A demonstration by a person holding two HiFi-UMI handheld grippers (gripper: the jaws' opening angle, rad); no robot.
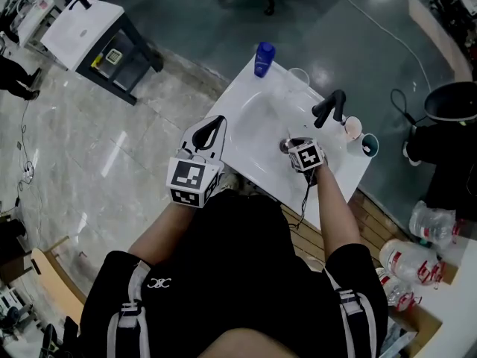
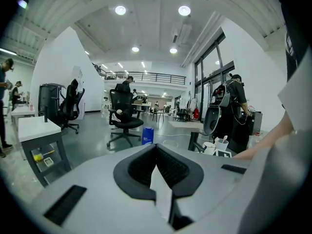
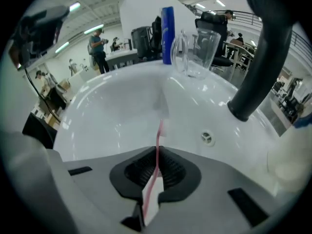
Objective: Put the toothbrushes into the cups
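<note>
The toothbrush [image 3: 159, 133] is pinched between the closed jaws of my right gripper [image 3: 156, 156], its thin pink shaft sticking out ahead of the pads over the bowl of the sink [image 1: 250, 134]; whether its far end touches the porcelain I cannot tell. Two cups [image 1: 352, 128] stand side by side on the sink's right rim, just past the tap [image 1: 329, 108]; a clear cup [image 1: 297, 77] and a blue bottle [image 1: 264, 58] stand at its far edge. My left gripper [image 2: 156, 150] hangs at the sink's near-left edge, jaws together on nothing. I judge the carry to a cup comes next, and that is where it could go wrong; the grip sits on a narrow, smooth shaft, so a quick swing could let the brush pivot or slide out into the sink; the tap lies between the bowl and the two cups, so a low path could snag it; the cups look light, and a brush lowered off-centre could tip one over.
</note>
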